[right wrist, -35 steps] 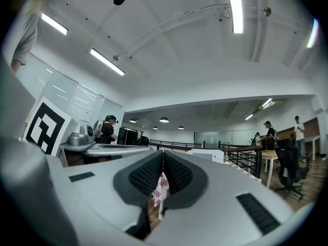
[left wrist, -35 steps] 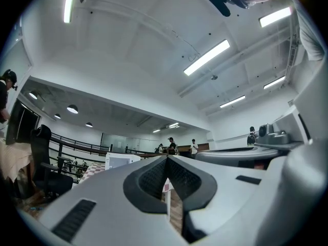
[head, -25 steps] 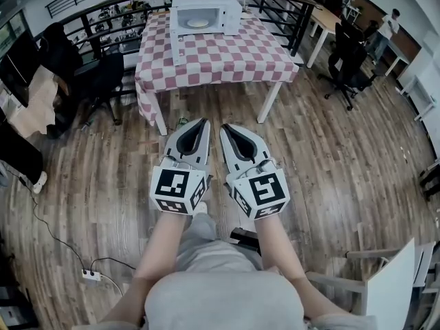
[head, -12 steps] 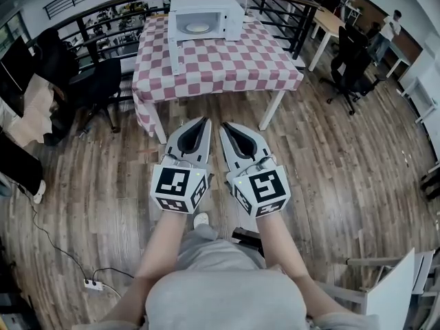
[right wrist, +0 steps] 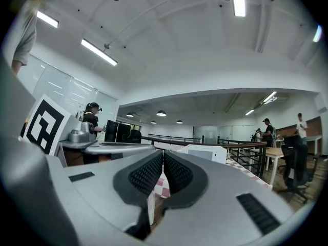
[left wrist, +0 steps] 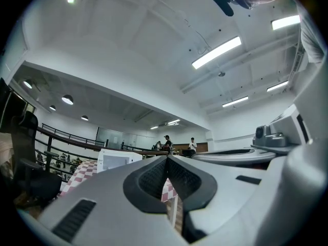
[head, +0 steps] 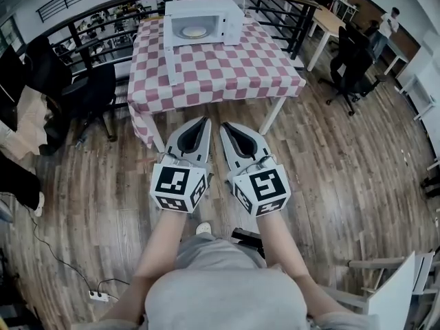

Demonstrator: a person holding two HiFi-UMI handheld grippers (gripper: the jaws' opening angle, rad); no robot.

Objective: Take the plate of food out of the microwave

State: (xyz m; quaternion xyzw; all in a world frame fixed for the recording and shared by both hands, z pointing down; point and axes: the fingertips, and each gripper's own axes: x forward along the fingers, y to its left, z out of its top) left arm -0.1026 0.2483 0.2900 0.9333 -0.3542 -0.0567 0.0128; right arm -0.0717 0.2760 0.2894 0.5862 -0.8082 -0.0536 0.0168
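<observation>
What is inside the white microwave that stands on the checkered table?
The door of the microwave stands open. Inside lies a plate with something pale on it. It is too small in the head view to tell what food it is.

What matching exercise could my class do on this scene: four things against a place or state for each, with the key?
Column one:
1. plate of food
2. microwave
3. power strip
4. right gripper

Column two:
a. lying on the wooden floor
b. inside the open oven
c. standing on the checked table
d. jaws shut, nothing between them

Pairs: 1-b, 2-c, 3-a, 4-d
</observation>
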